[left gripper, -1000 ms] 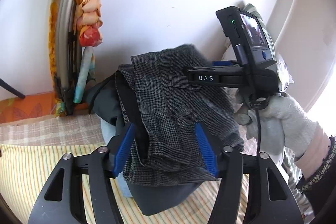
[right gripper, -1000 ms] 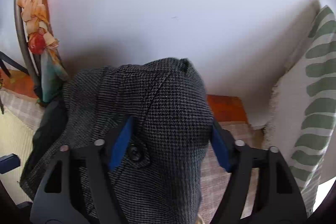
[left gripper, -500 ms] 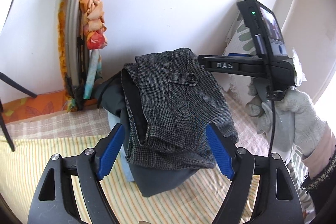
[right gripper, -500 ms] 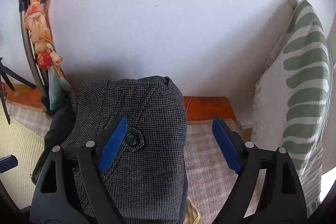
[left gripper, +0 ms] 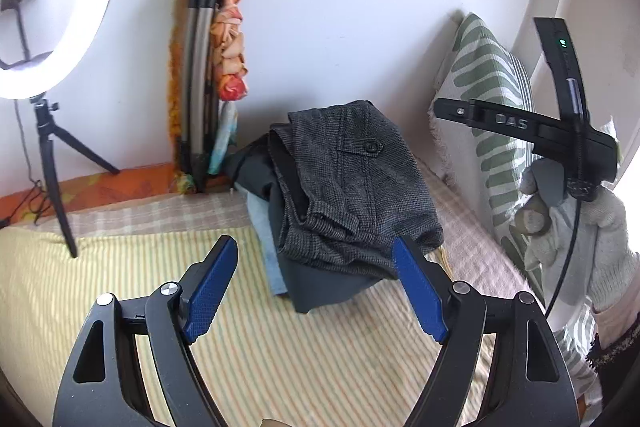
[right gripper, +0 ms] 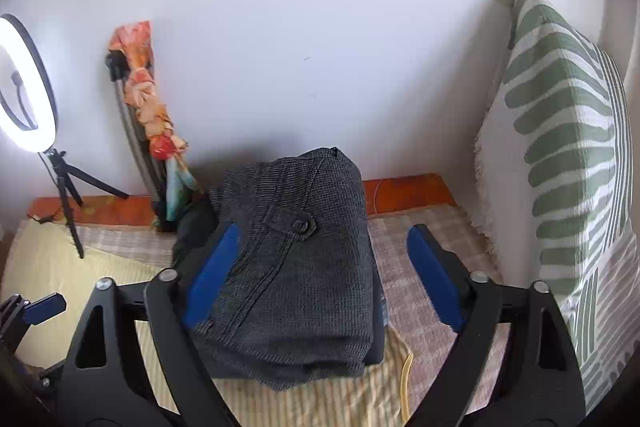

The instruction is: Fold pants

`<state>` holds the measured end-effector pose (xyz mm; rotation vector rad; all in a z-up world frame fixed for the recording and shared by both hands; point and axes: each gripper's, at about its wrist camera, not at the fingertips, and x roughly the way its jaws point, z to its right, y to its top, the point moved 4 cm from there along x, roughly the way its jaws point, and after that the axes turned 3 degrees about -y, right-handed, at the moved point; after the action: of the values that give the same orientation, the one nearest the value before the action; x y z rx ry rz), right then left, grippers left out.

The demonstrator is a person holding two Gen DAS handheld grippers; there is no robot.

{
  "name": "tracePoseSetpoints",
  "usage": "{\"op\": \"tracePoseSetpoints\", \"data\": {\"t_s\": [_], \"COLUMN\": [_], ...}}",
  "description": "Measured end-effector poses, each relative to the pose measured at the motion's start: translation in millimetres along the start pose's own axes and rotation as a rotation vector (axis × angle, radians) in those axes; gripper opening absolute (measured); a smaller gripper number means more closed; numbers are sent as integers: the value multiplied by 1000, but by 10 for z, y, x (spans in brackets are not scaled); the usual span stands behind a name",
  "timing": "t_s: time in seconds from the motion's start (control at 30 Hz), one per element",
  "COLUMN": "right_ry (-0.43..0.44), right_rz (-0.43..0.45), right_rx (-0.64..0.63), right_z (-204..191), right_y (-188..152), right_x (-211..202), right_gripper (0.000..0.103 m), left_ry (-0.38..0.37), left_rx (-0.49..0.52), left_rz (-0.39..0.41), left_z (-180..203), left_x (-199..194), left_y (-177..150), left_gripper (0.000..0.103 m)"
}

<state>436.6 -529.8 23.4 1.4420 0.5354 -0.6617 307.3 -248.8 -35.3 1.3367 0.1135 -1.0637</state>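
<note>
I've pulled both the left gripper [left gripper: 314, 289] and right gripper [right gripper: 326, 277] back, jaws just spread and empty, leaving the folded pants [left gripper: 352, 187] stacked on the bed [left gripper: 120, 267].

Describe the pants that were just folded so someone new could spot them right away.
On the striped bed cover, near the wall beside the green-patterned pillow, sits a clothes pile. The grey houndstooth pants lie folded on top, marked by a buttoned pocket flap, unlike the plain dark garments beneath.
</note>
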Motion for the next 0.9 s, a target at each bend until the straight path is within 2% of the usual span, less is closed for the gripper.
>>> {"op": "tracePoseSetpoints", "data": {"t_s": [0.23, 0.43, 0.67, 0.9], "right_ry": [53, 65, 100, 121], "right_rz": [46, 75, 83, 92], "right_rx": [46, -2, -49, -88], "right_z": [-69, -254, -506, -798], "right_y": [-261, -617, -1056, -1442], "right_x": [-596, -1048, -1390, -1609], "right_gripper": [100, 100, 101, 102], "left_ry": [44, 69, 77, 126], "left_rx": [14, 20, 1, -5], "left_rz": [39, 51, 69, 82], "left_z": [-8, -29, -111, -232], "left_x": [-478, -854, -1245, -1630], "left_y": [-210, -476, -785, -1040], "left_gripper": [80, 80, 80, 80]}}
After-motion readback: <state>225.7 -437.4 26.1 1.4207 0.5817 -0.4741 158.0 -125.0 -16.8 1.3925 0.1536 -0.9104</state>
